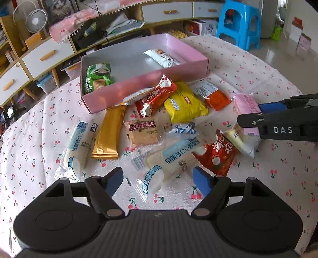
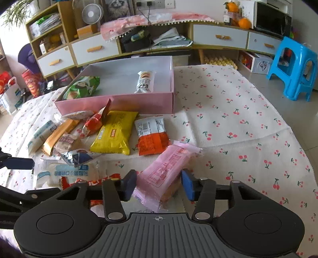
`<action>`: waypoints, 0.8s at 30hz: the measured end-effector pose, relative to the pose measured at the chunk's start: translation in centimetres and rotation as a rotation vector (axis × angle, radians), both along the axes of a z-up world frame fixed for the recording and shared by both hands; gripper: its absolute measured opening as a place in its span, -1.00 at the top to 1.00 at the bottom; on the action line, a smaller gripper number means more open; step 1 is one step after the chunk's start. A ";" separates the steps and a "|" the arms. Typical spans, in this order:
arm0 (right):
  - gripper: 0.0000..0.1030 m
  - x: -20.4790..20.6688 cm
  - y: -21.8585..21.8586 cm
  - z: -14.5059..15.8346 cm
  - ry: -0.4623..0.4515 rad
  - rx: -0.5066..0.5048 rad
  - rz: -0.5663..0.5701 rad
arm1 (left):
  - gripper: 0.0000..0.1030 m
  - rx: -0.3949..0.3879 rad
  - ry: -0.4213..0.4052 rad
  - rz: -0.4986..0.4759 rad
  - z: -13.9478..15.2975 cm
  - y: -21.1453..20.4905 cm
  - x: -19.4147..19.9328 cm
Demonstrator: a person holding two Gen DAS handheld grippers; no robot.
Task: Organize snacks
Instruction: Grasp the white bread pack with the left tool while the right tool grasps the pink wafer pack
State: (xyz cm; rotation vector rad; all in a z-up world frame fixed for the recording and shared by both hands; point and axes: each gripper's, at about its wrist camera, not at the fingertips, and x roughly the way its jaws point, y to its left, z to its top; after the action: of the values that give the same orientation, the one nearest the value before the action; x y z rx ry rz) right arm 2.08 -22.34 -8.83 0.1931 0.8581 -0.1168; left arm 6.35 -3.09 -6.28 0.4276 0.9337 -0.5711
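The right tongs (image 2: pixel 159 185) are closed on the pink snack packet (image 2: pixel 169 168), not yet carried off, while the left tongs (image 1: pixel 158 179) hang open over a blue-and-white bread packet (image 1: pixel 169 158). About a dozen packets are still scattered on the worktop (image 2: pixel 238 123). Beyond them, the pink box (image 2: pixel 119 104) holds only two: a green cracker packet (image 2: pixel 82 87) and a white one (image 2: pixel 145 81).

"DAS" on the right gripper (image 1: pixel 258 111) (white letters).

Home living room, drawer sideboard (image 2: pixel 220 36), desk fan (image 2: pixel 90 13)
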 end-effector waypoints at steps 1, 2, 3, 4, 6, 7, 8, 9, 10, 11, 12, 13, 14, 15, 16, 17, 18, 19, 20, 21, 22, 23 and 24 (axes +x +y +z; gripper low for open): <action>0.10 -0.1 0.0 0.1 0.002 0.003 0.005 | -0.45 -0.001 0.002 -0.001 0.0 0.0 0.1; 0.11 -0.2 0.1 0.2 0.003 0.005 0.010 | -0.45 -0.001 0.003 0.000 0.1 0.1 0.2; 0.11 -0.3 0.1 0.4 0.000 0.007 0.016 | -0.45 -0.001 0.001 -0.001 0.2 0.1 0.2; 0.12 -0.5 0.3 0.5 -0.005 0.005 0.026 | -0.45 0.000 -0.005 -0.007 0.3 0.0 0.2; 0.12 -0.8 0.6 1.0 -0.021 -0.003 0.044 | -0.45 0.004 -0.024 -0.027 0.6 -0.2 0.2; 0.12 -0.8 0.8 1.2 -0.030 -0.007 0.053 | -0.44 0.007 -0.034 -0.042 0.7 -0.3 0.1; 0.12 -0.8 1.0 1.4 -0.038 -0.009 0.061 | -0.44 0.011 -0.044 -0.062 0.8 -0.5 0.0; 0.12 -0.8 1.1 1.5 -0.043 -0.011 0.066 | -0.44 0.015 -0.048 -0.081 0.8 -0.8 0.0; 0.12 -0.8 1.3 1.6 -0.046 -0.015 0.069 | -0.43 0.023 -0.050 -0.103 0.7 -1.0 0.0; 0.12 -0.8 1.4 1.6 -0.047 -0.020 0.072 | -0.41 0.036 -0.047 -0.122 0.4 -1.3 0.0; 0.12 -0.7 1.5 1.6 -0.046 -0.025 0.075 | -0.38 0.054 -0.043 -0.137 0.1 -1.6 0.0; 0.12 -0.7 1.6 1.5 -0.044 -0.027 0.078 | -0.30 0.071 -0.039 -0.149 -0.2 -1.9 0.0; 0.12 -0.6 1.6 1.5 -0.040 -0.027 0.080 | -0.26 0.087 -0.040 -0.159 -0.5 -2.2 0.0; 0.12 -0.6 1.6 1.4 -0.037 -0.027 0.080 | -0.25 0.102 -0.046 -0.168 -0.7 -2.4 0.0; 0.12 -0.6 1.6 1.3 -0.035 -0.030 0.082 | -0.25 0.114 -0.051 -0.177 -0.9 -2.6 0.0; 0.12 -0.6 1.6 1.3 -0.035 -0.035 0.082 | -0.25 0.124 -0.056 -0.183 -1.1 -2.8 0.1; 0.12 -0.6 1.6 1.2 -0.035 -0.041 0.082 | -0.25 0.130 -0.059 -0.186 -1.2 -2.9 0.1; 0.12 -0.5 1.5 1.2 -0.034 -0.044 0.081 | -0.24 0.134 -0.060 -0.183 -1.4 -3.0 0.3; 0.12 -0.5 1.5 1.1 -0.033 -0.043 0.081 | -0.19 0.136 -0.058 -0.174 -1.5 -3.1 0.4; 0.12 -0.4 1.3 1.1 -0.031 -0.040 0.079 | -0.12 0.137 -0.051 -0.164 -1.6 -3.1 0.5; 0.12 -0.4 1.2 1.0 -0.028 -0.033 0.075 | -0.04 0.145 -0.044 -0.146 -1.7 -3.1 0.6; 0.12 -0.4 1.0 1.0 -0.024 -0.026 0.069 | -0.01 0.135 -0.037 -0.128 -1.6 -3.0 0.6; 0.12 -0.3 0.8 1.0 -0.021 -0.015 0.065 | 0.01 0.120 -0.027 -0.105 -1.6 -2.8 0.6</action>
State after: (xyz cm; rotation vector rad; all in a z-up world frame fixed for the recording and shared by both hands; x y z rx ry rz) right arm 1.74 -21.58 -7.79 0.1520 0.8412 -0.0603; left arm 6.97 -5.89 -7.84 0.5937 0.9264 -0.6051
